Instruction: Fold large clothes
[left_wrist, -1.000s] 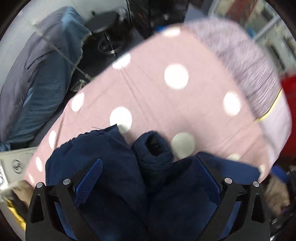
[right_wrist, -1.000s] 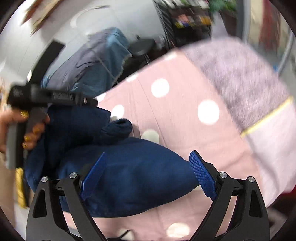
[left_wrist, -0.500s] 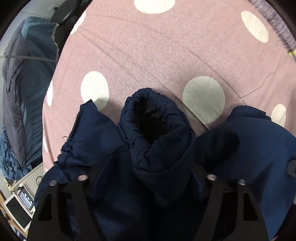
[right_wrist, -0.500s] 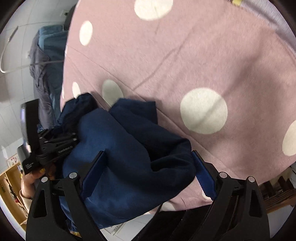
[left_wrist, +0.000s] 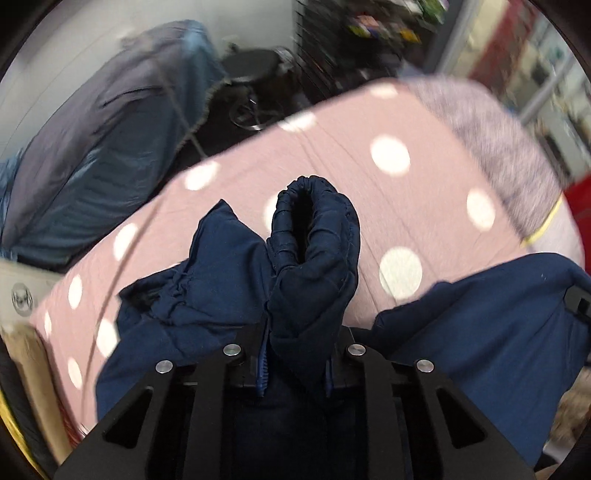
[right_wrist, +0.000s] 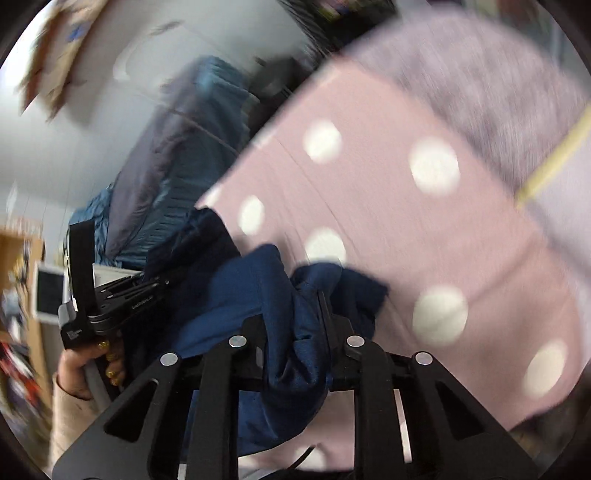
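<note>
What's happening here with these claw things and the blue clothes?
A person holds a gripper in each hand to fold a navy garment on a pink polka-dot cover. The left gripper and the right gripper have both just been closing and now each pinches a bunch of the fabric.

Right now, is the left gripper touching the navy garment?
Touching. The left wrist view shows the left gripper, jaws just closed, pinching a bunched fold of the navy garment between its fingers, cloth filling the gap.
</note>
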